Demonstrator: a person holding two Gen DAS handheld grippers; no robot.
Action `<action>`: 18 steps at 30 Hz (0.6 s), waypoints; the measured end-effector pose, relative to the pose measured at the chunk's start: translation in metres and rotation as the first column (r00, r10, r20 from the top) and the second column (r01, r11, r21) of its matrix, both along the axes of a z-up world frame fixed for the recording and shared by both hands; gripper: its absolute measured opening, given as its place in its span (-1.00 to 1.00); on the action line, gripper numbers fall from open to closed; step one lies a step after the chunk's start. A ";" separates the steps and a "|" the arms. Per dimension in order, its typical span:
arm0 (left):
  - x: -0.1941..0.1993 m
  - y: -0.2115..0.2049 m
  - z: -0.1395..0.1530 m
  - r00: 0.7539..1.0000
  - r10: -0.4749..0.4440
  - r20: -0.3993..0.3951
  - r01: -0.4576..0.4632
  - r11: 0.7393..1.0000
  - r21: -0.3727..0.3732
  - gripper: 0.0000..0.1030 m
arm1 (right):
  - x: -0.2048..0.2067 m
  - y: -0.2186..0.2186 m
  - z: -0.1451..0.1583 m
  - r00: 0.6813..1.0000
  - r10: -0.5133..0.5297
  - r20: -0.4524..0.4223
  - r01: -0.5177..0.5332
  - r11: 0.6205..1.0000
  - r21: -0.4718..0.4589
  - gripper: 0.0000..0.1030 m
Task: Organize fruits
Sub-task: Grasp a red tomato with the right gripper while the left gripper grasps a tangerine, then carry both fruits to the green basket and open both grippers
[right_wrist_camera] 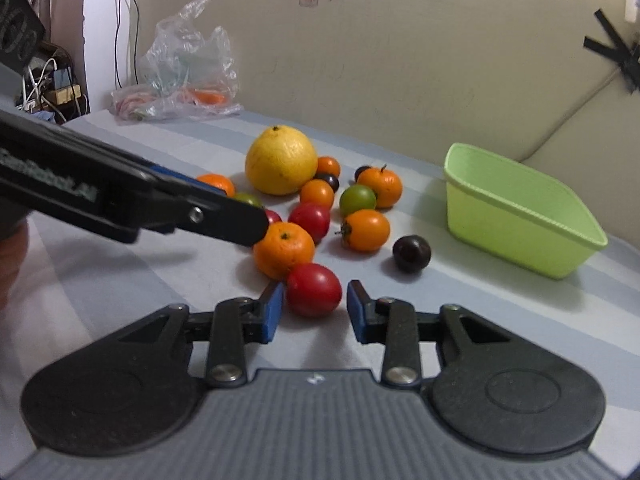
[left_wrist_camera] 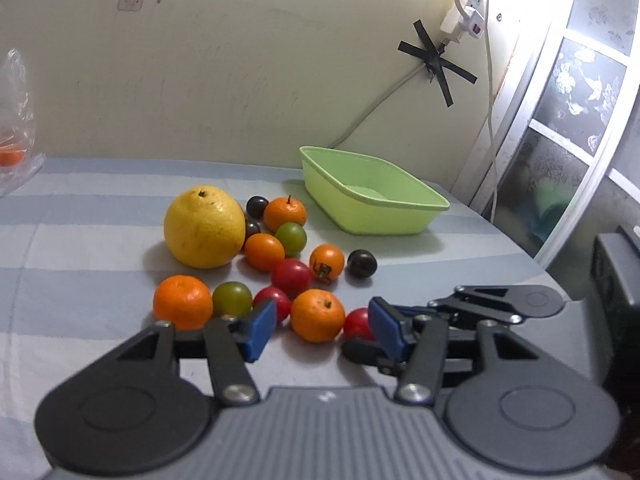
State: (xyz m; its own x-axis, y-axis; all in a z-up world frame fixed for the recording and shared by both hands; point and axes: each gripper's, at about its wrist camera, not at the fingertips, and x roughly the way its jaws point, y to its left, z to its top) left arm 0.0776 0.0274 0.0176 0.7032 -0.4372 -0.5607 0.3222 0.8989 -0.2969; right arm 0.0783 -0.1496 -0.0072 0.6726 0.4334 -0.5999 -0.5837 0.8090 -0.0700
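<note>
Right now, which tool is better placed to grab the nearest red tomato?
Right. The right tool is open with the red tomato already between its blue pads. The left tool is open too, but faces a mandarin instead.

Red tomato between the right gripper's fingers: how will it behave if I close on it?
The red tomato looks smooth and glossy, so it may slip. Being rounded, it could roll forward into the orange mandarin touching it. The right gripper is open astride it; its skin likely bruises, so squeeze gently.
</note>
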 end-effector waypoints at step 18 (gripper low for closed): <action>0.001 -0.058 -0.016 0.973 -0.165 0.160 0.093 0.919 0.382 -0.13 | -0.023 -0.054 0.006 0.991 -0.126 0.040 0.123 0.990 0.069 -0.36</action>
